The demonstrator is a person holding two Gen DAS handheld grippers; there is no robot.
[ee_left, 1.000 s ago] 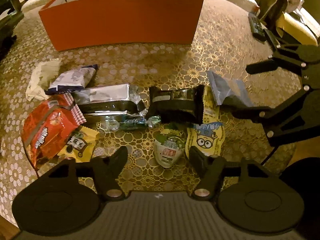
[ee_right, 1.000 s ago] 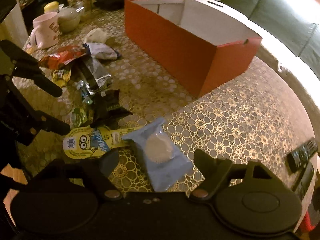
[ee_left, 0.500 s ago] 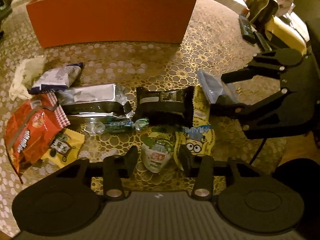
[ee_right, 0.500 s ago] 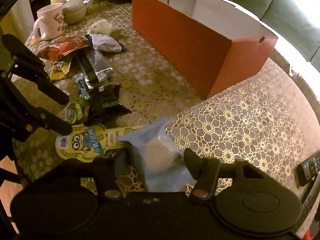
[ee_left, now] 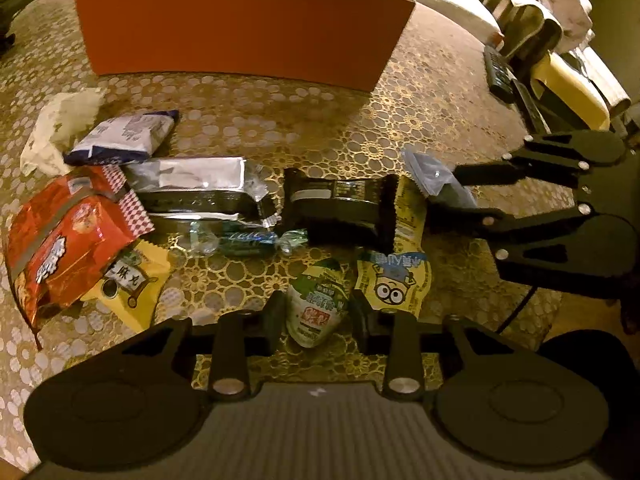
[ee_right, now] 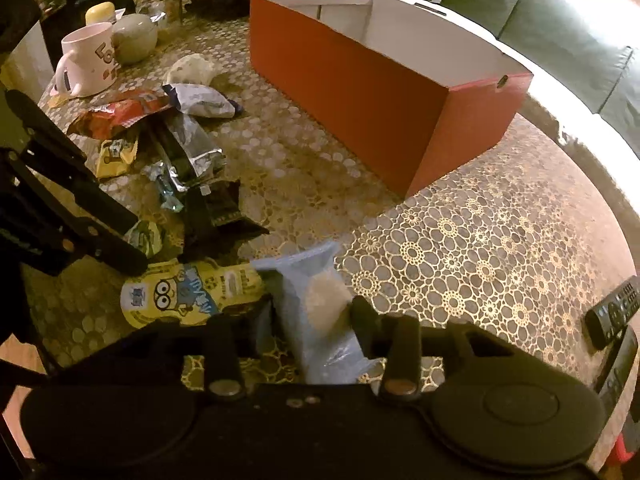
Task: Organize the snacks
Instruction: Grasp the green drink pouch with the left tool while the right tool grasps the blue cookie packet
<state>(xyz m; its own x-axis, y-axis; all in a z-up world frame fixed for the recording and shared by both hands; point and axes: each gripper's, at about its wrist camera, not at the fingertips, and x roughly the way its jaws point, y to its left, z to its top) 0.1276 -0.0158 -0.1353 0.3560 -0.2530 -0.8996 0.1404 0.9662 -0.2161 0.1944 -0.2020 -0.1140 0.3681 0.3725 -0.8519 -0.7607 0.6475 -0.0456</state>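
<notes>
both tools have narrowed since a second ago: my left tool [ee_left: 314, 312] pinches the green-and-white pouch [ee_left: 316, 308] on the desk [ee_left: 280, 120], my right tool [ee_right: 312, 318] grips the blue packet [ee_right: 316, 312]. next, i judge, lift both into the orange box [ee_right: 360, 92].

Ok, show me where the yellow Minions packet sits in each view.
Left wrist: Minions packet lies low, right of centre, just right of the left gripper, partly under a black snack.
Right wrist: Minions packet lies at lower left, left of the blue packet.
Shared landmark: orange box, at top in the left view and upper centre-right in the right.
</notes>
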